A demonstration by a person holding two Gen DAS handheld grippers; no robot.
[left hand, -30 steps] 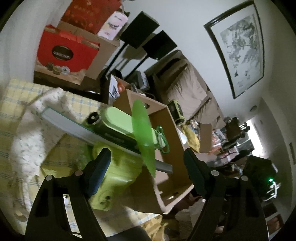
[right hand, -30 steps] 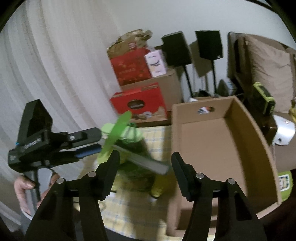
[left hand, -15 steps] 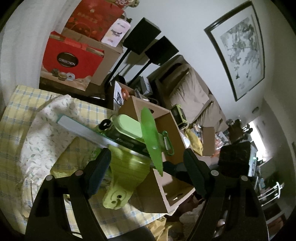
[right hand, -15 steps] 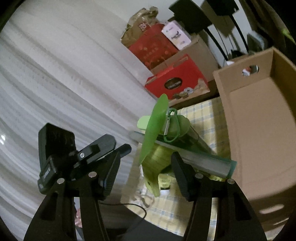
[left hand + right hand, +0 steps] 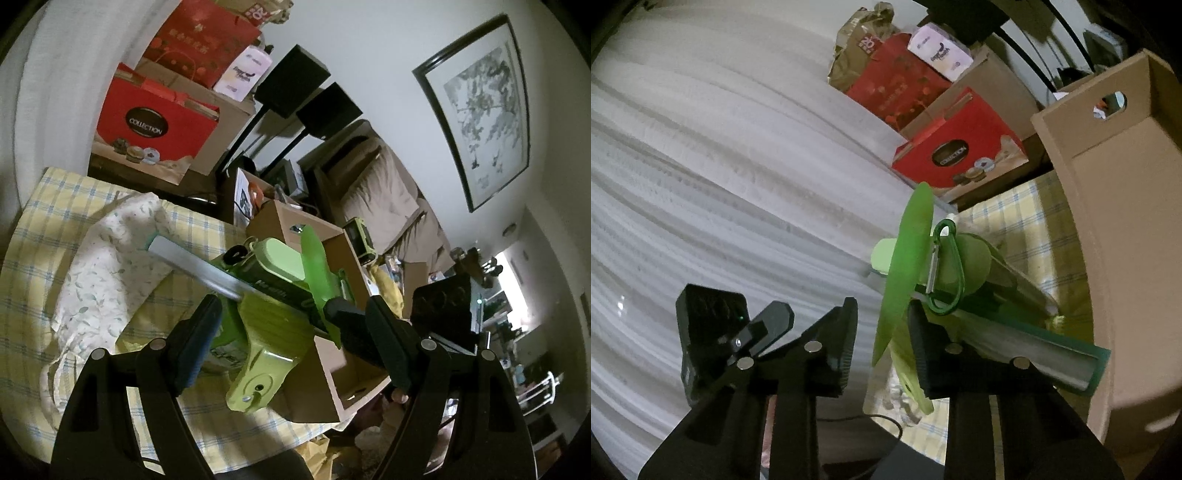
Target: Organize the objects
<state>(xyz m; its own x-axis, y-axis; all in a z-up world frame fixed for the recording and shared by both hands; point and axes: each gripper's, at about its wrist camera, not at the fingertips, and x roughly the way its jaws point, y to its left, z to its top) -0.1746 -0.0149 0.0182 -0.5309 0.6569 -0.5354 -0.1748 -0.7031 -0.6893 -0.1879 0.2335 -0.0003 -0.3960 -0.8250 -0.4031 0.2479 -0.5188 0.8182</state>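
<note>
My left gripper [image 5: 291, 325] is shut wide on a green bundle held over the table. The bundle has a lime plastic piece [image 5: 266, 354], a book with a grey page edge [image 5: 192, 264] and a bottle with a pale green lid [image 5: 280, 258]. A translucent green disc [image 5: 905, 266] stands edge-on at the bundle's end, next to a green carabiner [image 5: 945, 273]. My right gripper [image 5: 881, 314] is closing around the disc's lower edge; its pads do not press on the disc. An open cardboard box [image 5: 1126, 258] sits just right of the bundle.
A yellow checked cloth [image 5: 37, 277] covers the table, with a white floral cloth [image 5: 103, 266] on it. Red gift boxes [image 5: 155, 122] and black speakers [image 5: 291, 81] stand behind. A white curtain [image 5: 701, 166] hangs on the left, and a sofa [image 5: 384, 192] lies beyond the box.
The right gripper has rolled, dropped and moved in on the green disc, and its jaws have narrowed around the disc's edge. Its finger now shows in the left wrist view. The bundle stays in the left gripper.
</note>
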